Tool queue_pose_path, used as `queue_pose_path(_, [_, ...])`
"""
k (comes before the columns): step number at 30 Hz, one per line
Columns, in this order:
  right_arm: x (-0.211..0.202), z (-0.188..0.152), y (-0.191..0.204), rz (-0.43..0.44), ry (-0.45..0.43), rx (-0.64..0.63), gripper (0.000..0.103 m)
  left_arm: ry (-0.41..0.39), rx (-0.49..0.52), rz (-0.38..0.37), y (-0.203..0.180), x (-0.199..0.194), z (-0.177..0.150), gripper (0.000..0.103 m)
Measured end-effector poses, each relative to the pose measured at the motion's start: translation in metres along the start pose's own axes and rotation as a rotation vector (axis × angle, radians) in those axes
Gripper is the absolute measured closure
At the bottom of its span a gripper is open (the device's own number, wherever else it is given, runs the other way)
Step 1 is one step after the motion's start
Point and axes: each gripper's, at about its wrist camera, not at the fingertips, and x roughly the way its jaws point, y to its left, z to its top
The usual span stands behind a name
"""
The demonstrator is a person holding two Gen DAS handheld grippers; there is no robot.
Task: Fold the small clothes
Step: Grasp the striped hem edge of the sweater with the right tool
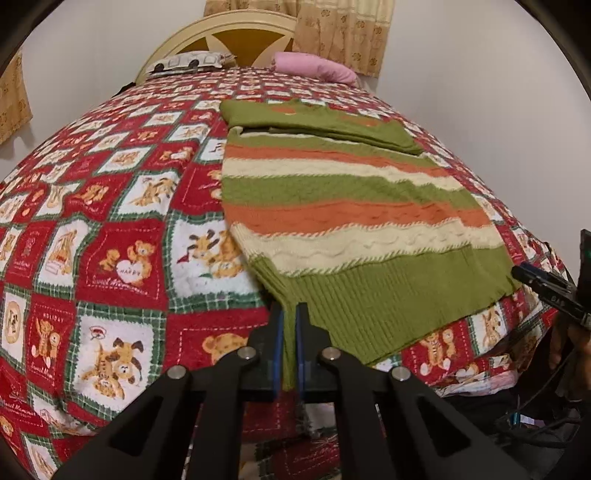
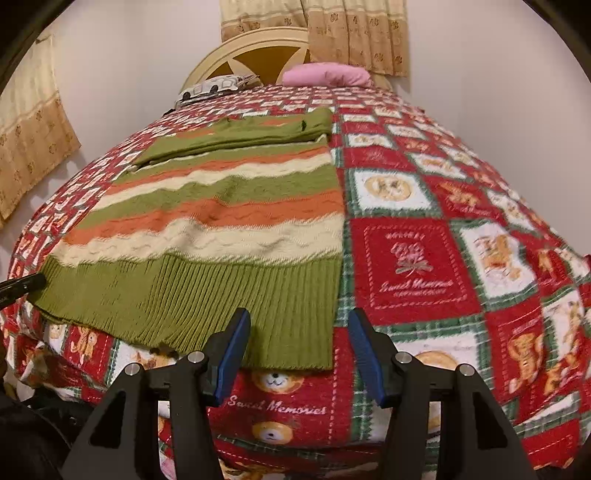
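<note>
A knit sweater (image 1: 351,206) striped green, orange and cream lies flat on the bed, its sleeves folded across the top. My left gripper (image 1: 290,317) is shut on the near left corner of the green ribbed hem (image 1: 369,306), and the fabric runs up between its blue pads. My right gripper (image 2: 299,321) stands open over the hem's near right corner (image 2: 295,332) of the sweater (image 2: 221,206). The knit lies between its fingers, and the pads do not touch it. The tip of the left gripper's fingers (image 2: 22,284) shows at the hem's far corner in the right wrist view.
The sweater rests on a red patchwork bedspread (image 1: 110,221) with teddy bears, which drops over the near bed edge (image 2: 280,406). A patterned pillow (image 1: 188,62), a pink pillow (image 1: 314,68) and a cream headboard (image 1: 221,26) are at the far end. Cables (image 1: 535,424) hang at lower right.
</note>
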Motion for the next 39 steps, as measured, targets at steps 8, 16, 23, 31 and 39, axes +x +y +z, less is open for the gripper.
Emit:
queue_pose_path(8, [0.0,-0.005,0.005,0.054,0.007,-0.018,0.071,0.038,0.001,0.031,0.0,0.015,-0.007,0.095])
queue_pose_path(16, [-0.003,-0.01,-0.003,0.106,0.024,0.019,0.084,0.051,-0.021,0.024,0.008,0.011,-0.01,0.086])
queue_pose_path(23, [-0.005,-0.012,0.002,0.107,-0.002,-0.019,0.092,0.056,0.012,-0.004,0.002,0.012,-0.012,0.097])
queue_pose_path(31, [-0.031,-0.001,-0.006,0.144,-0.12,0.006,0.098,-0.036,0.025,0.021,0.013,-0.013,0.005,0.098])
queue_pose_path(39, [-0.048,0.029,-0.009,0.16,-0.227,0.035,0.099,-0.045,0.024,-0.046,0.017,-0.012,0.025,0.098])
